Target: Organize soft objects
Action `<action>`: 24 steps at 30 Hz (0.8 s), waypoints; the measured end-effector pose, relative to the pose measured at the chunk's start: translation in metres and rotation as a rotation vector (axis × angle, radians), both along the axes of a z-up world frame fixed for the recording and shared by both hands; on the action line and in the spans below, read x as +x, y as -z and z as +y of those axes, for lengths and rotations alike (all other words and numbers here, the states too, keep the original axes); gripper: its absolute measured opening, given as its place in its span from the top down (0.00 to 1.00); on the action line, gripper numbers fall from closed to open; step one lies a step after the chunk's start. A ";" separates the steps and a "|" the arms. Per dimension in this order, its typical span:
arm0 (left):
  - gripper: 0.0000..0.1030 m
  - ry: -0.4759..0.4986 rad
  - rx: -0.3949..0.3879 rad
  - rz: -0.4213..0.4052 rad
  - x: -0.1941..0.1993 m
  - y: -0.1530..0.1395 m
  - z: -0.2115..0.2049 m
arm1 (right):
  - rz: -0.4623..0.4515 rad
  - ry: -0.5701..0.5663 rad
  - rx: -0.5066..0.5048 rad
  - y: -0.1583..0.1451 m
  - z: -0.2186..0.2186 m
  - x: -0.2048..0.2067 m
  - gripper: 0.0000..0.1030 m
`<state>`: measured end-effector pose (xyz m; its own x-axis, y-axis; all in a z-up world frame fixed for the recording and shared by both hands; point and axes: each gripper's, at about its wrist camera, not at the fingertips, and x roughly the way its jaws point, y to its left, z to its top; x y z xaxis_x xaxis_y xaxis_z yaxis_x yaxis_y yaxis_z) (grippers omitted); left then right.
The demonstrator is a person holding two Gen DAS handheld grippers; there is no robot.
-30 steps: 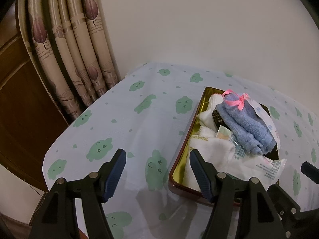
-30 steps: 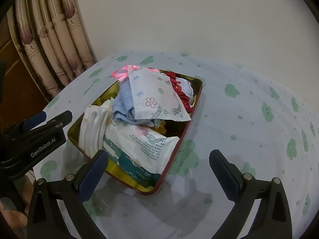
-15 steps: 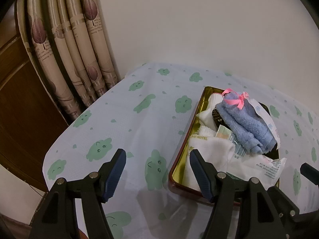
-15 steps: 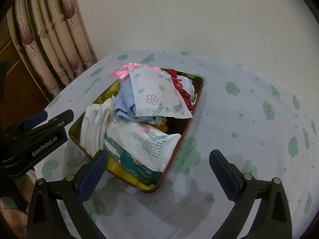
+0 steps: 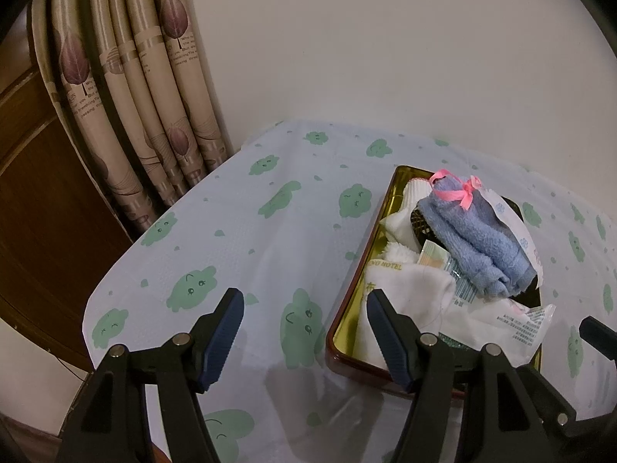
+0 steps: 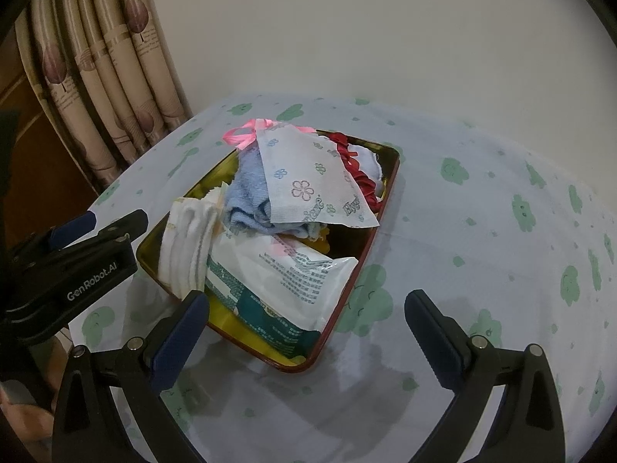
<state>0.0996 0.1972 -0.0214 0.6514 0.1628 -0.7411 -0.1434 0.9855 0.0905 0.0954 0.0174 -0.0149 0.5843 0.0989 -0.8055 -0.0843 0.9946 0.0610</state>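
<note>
The right claw (image 6: 306, 326) has drifted a little back and to the right of the tin tray (image 6: 387, 200), so in its view the tray now sits slightly further up and left than a second ago. The left claw (image 5: 304, 330) has edged back a touch too, and the tray (image 5: 349, 297) with its blue towel (image 5: 472, 237) shows marginally lower and further off. Nothing in the tray has shifted.

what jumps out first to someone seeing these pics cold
A gold tin tray in the middle of the cloud-print tablecloth, heaped with soft things. On top lie a blue towel tied with a pink ribbon and a flowered packet. Both tools, left and right, hover open at its near edge.
</note>
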 end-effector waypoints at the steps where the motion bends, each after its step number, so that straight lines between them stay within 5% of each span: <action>1: 0.34 0.000 -0.002 -0.001 0.000 0.000 0.000 | 0.003 -0.001 0.001 0.000 0.000 0.000 0.02; 24: 0.34 -0.001 -0.016 0.016 0.002 0.003 0.003 | 0.019 -0.005 -0.006 0.003 0.010 0.000 0.02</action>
<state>0.1021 0.2002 -0.0239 0.6393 0.1520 -0.7538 -0.1435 0.9866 0.0773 0.0957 0.0269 -0.0177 0.5684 0.0969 -0.8170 -0.0879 0.9945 0.0568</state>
